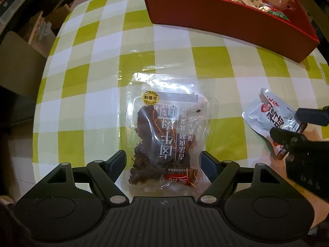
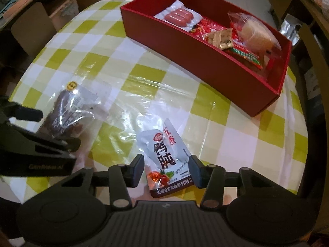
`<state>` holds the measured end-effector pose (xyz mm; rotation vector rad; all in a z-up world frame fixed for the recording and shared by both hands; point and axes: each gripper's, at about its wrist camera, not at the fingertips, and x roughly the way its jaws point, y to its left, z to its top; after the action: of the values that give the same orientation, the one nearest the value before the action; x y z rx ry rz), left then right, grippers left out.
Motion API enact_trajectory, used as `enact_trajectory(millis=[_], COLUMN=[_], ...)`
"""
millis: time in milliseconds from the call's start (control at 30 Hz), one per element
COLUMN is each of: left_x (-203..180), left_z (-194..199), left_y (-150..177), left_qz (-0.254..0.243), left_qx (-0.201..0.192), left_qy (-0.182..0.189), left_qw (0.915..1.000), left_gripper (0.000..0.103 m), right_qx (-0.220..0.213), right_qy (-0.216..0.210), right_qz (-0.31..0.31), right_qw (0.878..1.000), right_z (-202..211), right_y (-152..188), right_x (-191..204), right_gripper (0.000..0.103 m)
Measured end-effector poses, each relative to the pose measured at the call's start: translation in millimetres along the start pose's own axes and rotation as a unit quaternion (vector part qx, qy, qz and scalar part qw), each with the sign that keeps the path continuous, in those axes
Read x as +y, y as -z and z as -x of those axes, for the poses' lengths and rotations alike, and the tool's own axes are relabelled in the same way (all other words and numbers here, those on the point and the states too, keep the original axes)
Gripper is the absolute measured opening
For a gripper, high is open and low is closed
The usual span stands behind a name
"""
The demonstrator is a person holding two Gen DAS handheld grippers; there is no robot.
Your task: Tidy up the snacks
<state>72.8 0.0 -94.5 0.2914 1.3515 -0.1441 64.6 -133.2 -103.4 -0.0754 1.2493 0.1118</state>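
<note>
Your left gripper (image 1: 163,164) straddles clear jerky pack (image 1: 164,135) lying flat on checked tablecloth (image 1: 82,61), jaws wide, pads clear of its edges. Your right gripper (image 2: 166,168) brackets silver pouch (image 2: 166,158), jaws narrow, pads at pouch edges; grip unconfirmed. Red box (image 2: 205,57) beyond, holding snacks.

Left gripper (image 1: 163,169) straddles clear jerky pack (image 1: 164,135), fingers apart. Silver pouch (image 1: 273,121) sits between right gripper (image 1: 296,123) fingers. Red box (image 1: 230,20) beyond.
</note>
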Motion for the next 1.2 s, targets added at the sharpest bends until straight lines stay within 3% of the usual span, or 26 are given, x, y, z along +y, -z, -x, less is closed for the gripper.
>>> enact_trajectory(millis=[100,233,567,667,767,933,1067,1200], left_x=[0.2,-1.6,-6.3,-8.5,-7.4,-3.8,-4.5,-4.8], left_z=[-1.7,-3.7,-17.2,-20.0,-20.7,-23.9,-24.2,-19.8], left_y=[-0.8,0.4,3.7,1.9,1.5,1.6,-0.8,0.0], left_qz=[0.002,-0.007,-0.029,-0.033,-0.034,-0.032,-0.032,-0.031], left_qx=[0.004,0.010,0.034,0.035,0.035,0.038,0.038,0.035], left_qy=[0.006,0.008,0.011,0.010,0.015,0.018,0.016,0.015], left_qw=[1.0000,0.9999,0.9989,0.9988,0.9987,0.9986,0.9986,0.9988], left_gripper=[0.083,0.084,0.087,0.088,0.088,0.090,0.090,0.089], right_qx=[-0.003,0.014,0.016,0.035,0.023,0.034,0.035,0.033], right_qy=[-0.011,-0.034,-0.019,-0.030,-0.058,-0.035,-0.023,-0.017], right_qz=[-0.010,0.018,0.098,0.118,0.135,0.129,0.110,0.094], right_qw=[1.000,0.999,0.995,0.992,0.989,0.990,0.993,0.995], right_z=[-0.8,-6.8,-18.4,-25.4,-19.2,-33.8,-32.3,-26.7], right_y=[-3.8,-4.3,-5.1,-5.2,-5.4,-8.9,-7.6,-1.3], right_x=[-7.0,-3.2,-0.4,3.1,1.8,-1.7,-0.2,0.6], right_gripper=[0.056,0.070,0.076,0.079,0.079,0.084,0.081,0.068])
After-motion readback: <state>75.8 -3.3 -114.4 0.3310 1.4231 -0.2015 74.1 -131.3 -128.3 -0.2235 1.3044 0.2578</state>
